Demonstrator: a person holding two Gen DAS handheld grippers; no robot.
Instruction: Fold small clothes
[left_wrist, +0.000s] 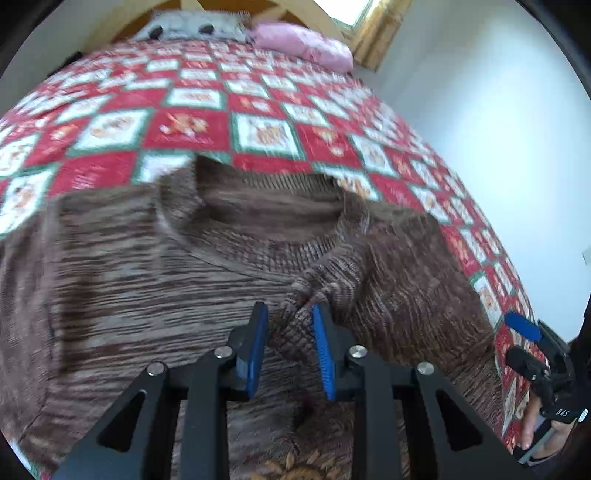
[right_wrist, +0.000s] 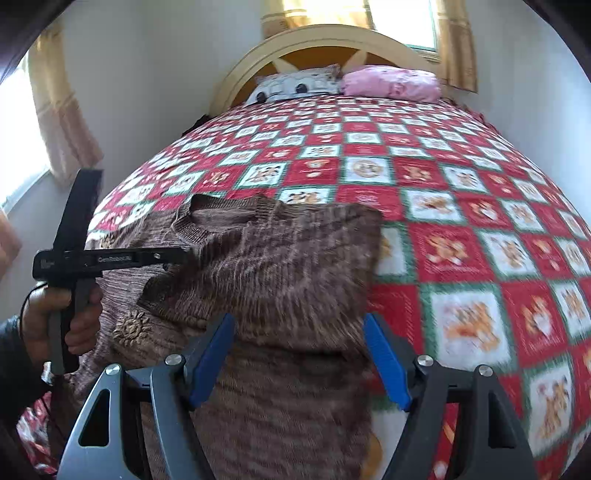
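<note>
Sweater (left_wrist: 147, 266) spread on quilt (left_wrist: 192, 122); sleeve (right_wrist: 288, 258) folded inward. Your left gripper (left_wrist: 290, 350) parted, straddling fold ridge, not clamping; right gripper (right_wrist: 299, 358) wide, empty.

A brown ribbed knit sweater (left_wrist: 147, 266), rough and matt, is seen on a smooth printed cotton-like quilt (left_wrist: 192, 125), with matt black plastic fingers (left_wrist: 258, 332) padded in blue ridged rubber.

Left wrist view: close above the brown sweater (left_wrist: 229, 266), angled down, facing the headboard.
Right wrist view: same heading, nearer the sweater's right edge.
Shared: sweater, quilt (right_wrist: 461, 192), pillows.
</note>
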